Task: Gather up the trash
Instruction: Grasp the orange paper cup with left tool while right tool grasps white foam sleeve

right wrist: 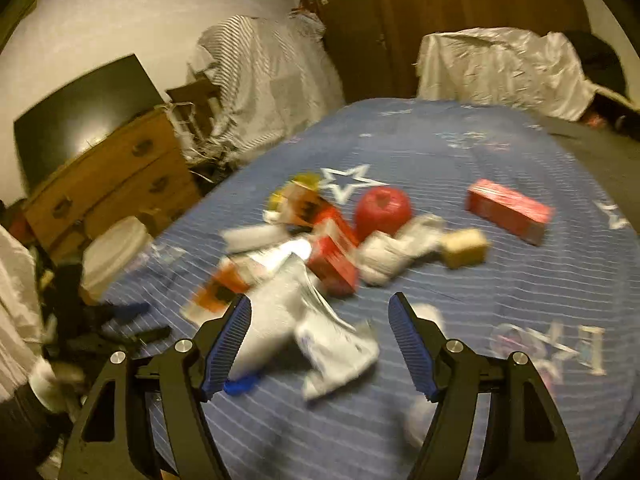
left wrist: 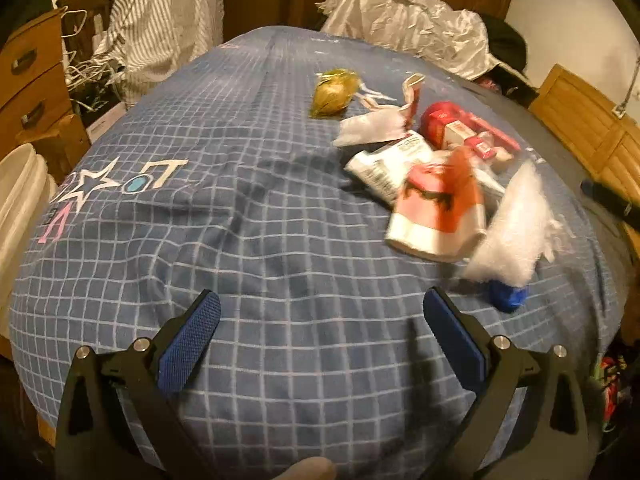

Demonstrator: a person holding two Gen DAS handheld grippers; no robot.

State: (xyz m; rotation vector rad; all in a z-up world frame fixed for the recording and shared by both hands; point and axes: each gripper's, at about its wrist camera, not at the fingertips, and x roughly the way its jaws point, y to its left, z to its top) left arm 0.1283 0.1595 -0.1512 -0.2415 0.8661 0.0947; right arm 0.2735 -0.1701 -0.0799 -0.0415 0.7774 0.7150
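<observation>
Left gripper (left wrist: 322, 312) hovers over bare blue checked bedspread (left wrist: 240, 260), fingers spread wide, nothing btwn them. Trash pile sits ahead and to its right, well apart from the pads. From this view: yellow-green crumpled wrapper (left wrist: 333, 94) farthest back, white torn packet (left wrist: 372, 124) just beside it, red packaging (left wrist: 460, 130) behind a white printed wrapper (left wrist: 390, 164), then a pink/orange/white carton (left wrist: 436, 212) nearer the camera. A white fluffy piece (left wrist: 512, 232) blurs at the pile's right edge, w/ the right gripper's blue pad showing under it — whether it is gripped, can't tell from here.

Right wrist view fills in the other side. Right gripper (right wrist: 320, 336) is open wide too, straddling a white crumpled wrapper (right wrist: 316, 332) that lies btwn the fingers; the left pad looks to touch it, the right pad stands clear. A small blue scrap (right wrist: 240, 384) lies by the left finger. Only this view shows a red round object (right wrist: 382, 206), a red box (right wrist: 508, 210) off on its own to the right, a tan block (right wrist: 466, 246) and a wadded white bundle (right wrist: 384, 258) touching a smaller red carton (right wrist: 334, 266). Heavy motion blur here, so labels are unreadable.

Also right view only: wooden dresser (right wrist: 116, 184) w/ a dark screen (right wrist: 84, 116) on it. Both views catch the white-draped heap past the bed's far end (left wrist: 404, 24).
</observation>
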